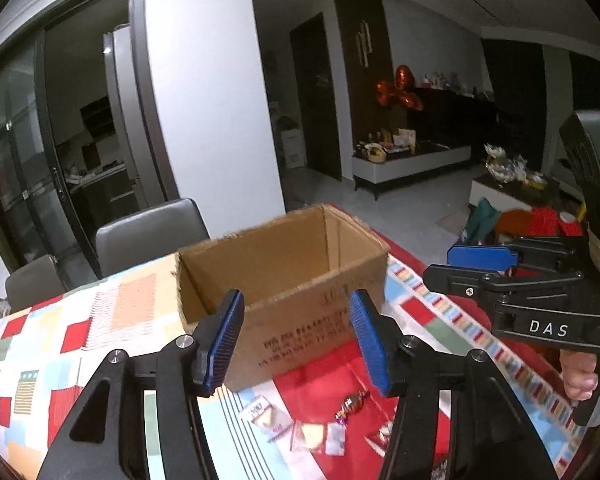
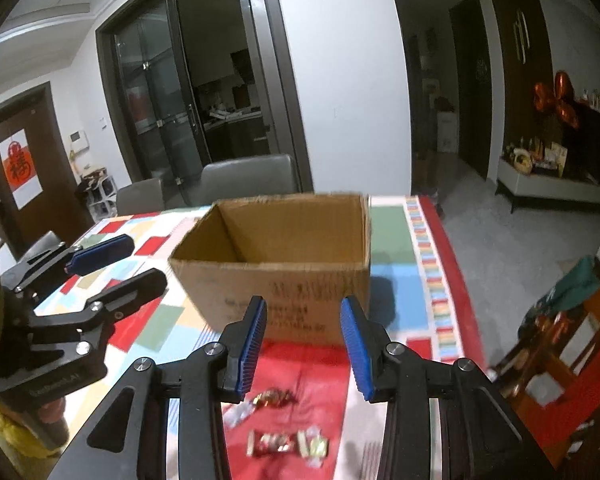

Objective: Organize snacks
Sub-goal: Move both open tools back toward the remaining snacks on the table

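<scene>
Left wrist: both grippers [image 1: 296,340] [image 2: 304,344] gape empty before the cardboard box [image 1: 284,280], candies [image 2: 276,396] beneath.

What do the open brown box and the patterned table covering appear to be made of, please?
The open brown box looks like corrugated cardboard: matte tan walls, ragged torn top edges and dark stamped print on its side. The patterned table covering seems to be a plastic or coated sheet, since the red area near the wrapped candies shows a faint sheen; woven cloth cannot be ruled out.

Snacks [image 2: 286,444] lie on table [image 2: 392,236] before box [image 2: 276,276].
</scene>
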The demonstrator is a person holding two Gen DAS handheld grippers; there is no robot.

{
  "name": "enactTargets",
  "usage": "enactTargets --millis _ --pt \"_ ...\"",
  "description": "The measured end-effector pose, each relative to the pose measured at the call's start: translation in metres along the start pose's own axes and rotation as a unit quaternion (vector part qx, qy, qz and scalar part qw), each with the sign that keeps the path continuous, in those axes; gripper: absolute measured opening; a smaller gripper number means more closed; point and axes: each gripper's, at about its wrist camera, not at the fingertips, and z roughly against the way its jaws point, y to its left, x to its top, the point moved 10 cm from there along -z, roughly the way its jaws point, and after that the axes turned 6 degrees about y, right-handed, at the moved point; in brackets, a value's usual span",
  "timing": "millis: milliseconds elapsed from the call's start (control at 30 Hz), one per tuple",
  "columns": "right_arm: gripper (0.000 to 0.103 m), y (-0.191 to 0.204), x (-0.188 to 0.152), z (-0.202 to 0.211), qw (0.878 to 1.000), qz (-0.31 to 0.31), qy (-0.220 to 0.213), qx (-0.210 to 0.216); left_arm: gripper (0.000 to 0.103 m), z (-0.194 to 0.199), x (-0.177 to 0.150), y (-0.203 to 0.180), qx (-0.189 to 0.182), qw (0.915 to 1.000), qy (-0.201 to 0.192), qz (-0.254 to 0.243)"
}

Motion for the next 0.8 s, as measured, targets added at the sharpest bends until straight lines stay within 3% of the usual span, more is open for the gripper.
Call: enactTargets --millis 467,800 --pt "0.04 -0.015 -0.091 -0.029 0.996 -0.028 0.081 -0.006 0.054 -0.028 -0.071 -0.03 -0.038 0.9963 0.074 -0.019" --pt "0.04 -0.016 -0.133 -0.048 0.992 -0.034 0.125 0.0 0.054 -0.056 -0.11 -0.042 -0.072 0.9896 0.122 -0.023"
